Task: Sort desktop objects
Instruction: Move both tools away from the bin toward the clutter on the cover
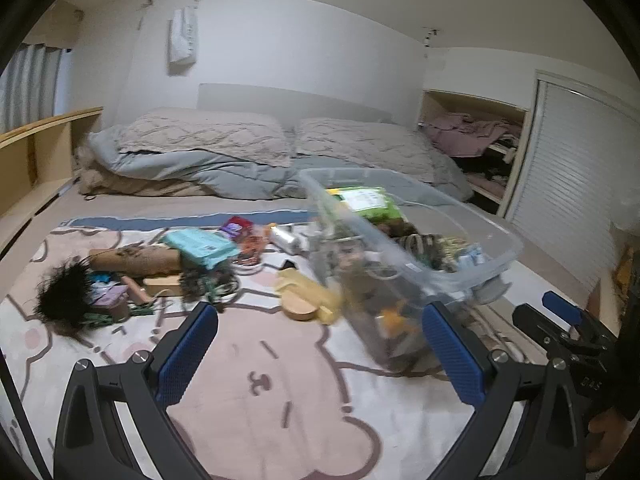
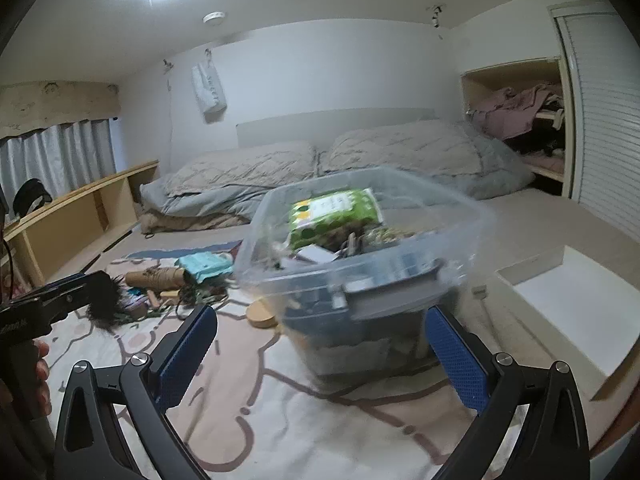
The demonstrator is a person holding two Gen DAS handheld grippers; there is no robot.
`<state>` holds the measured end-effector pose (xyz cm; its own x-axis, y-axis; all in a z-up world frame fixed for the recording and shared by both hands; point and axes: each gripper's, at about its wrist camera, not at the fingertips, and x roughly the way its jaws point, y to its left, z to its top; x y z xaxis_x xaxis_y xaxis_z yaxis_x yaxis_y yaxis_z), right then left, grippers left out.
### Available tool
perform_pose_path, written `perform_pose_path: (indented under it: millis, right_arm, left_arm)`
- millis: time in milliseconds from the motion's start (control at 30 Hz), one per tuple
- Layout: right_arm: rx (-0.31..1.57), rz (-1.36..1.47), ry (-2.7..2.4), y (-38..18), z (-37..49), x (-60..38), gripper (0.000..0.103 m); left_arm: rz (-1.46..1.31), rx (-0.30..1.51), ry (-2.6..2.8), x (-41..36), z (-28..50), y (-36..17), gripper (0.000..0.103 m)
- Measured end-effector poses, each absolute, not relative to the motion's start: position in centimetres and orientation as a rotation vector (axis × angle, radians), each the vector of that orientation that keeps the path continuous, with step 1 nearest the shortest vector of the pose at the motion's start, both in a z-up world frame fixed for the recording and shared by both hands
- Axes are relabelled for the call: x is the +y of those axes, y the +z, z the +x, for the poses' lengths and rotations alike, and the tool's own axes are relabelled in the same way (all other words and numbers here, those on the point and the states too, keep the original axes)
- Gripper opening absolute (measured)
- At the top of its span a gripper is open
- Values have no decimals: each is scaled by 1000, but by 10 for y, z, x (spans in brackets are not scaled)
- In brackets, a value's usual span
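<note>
Both grippers are spread wide with nothing held. The left gripper (image 1: 320, 344) has its blue pads apart over bare blanket, and the right gripper (image 2: 320, 344) is just as empty. The clear plastic bin (image 1: 472, 268) sits ahead and slightly right of the left gripper, with its near corner close to the right pad. From the right gripper it's dead ahead, almost filling the gap between the pads. It's blurred in both views, so whether it's being touched can't be told. It's already partly loaded: a green packet (image 2: 336, 212) lies on top of mixed smaller bits.

The unsorted stuff is scattered ahead and to the left of the left gripper: a teal pack (image 1: 200, 244), a brown tube (image 1: 136, 260), a black fuzzy thing (image 1: 64, 300), a round wooden disc (image 1: 298, 312) nearest to the bin, plus tangled cord that's hard to make out.

Probably the next pickup is being lined up. The disc looks like the easy one. It should be approached low and pinched across its edge, not its flat face. The cord tangle is best left until the loose items around it are cleared, since it could drag neighbours along.
</note>
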<state>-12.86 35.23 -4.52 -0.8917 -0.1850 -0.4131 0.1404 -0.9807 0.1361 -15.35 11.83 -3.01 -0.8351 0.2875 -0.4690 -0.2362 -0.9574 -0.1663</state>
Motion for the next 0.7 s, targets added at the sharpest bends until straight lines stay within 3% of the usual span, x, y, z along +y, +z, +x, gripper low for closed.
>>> perform_pose_path:
  millis: [700]
  right_arm:
    - [-196,631,-2808,-79,-133,279,103]
  left_arm:
    - [-828,-226,2923,13,-150,-92,103]
